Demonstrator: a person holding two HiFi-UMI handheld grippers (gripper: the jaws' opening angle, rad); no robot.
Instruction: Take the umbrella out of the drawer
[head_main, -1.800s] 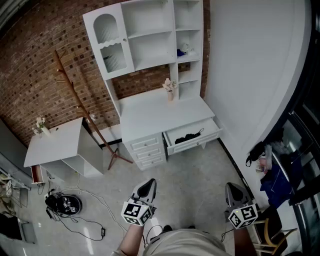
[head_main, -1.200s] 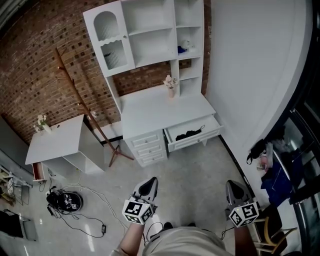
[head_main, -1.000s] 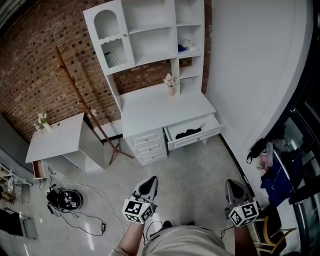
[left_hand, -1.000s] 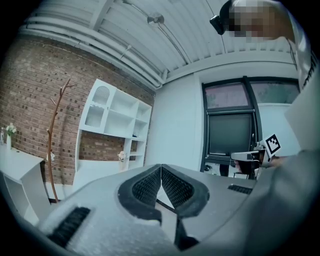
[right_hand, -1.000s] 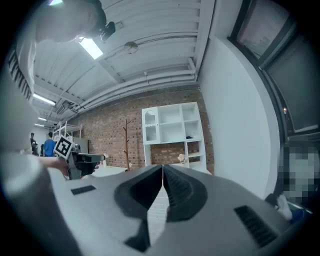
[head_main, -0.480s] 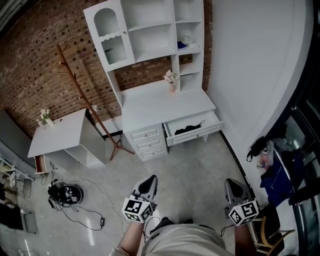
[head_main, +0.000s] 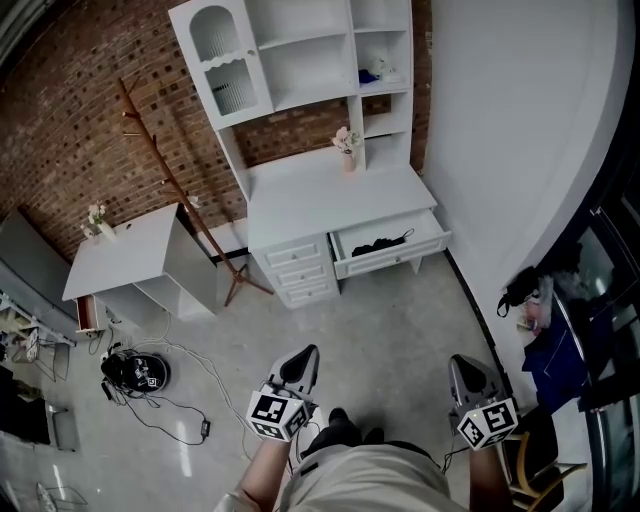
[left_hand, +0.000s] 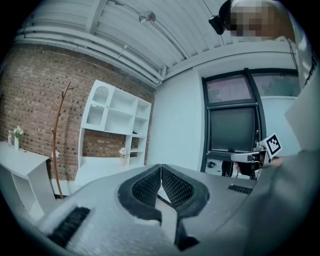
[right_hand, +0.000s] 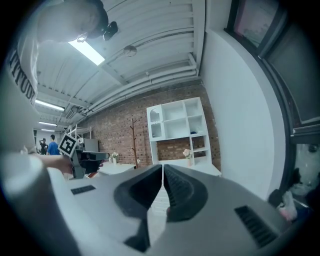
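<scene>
Grey left gripper (head_main: 306, 352) is out front, carried low and near level, fingers pressed together with nothing between them. That looks like a travelling pose to me, since the person stands well back on the floor and has no reach to anything yet. Over to the desk (head_main: 330, 195), where the drawer (head_main: 392, 260) under its right front corner stands pulled out, and that's the point of it. Open like that, the black umbrella (head_main: 380, 243) lying inside is bared to a reach from above. It's untouched, so the job hasn't begun. Right gripper (head_main: 458, 364) matches its partner, fingers tip to tip and empty, well apart from the drawer.

Round about, from the left: a small white table (head_main: 120, 262) with a flower pot on its far corner. Below it, a black round device (head_main: 135, 372) and its cables lie on the floor. A wooden coat rack (head_main: 165, 165) stands by the brick wall, a vase (head_main: 348, 155) sits at the desk's back edge, and dark bags (head_main: 530, 300) rest against the right wall. Nothing lies on the floor between the person and the drawer, and the cables sit off to the left. Watch the drawer's front lip, though, as it may catch the umbrella coming out.
</scene>
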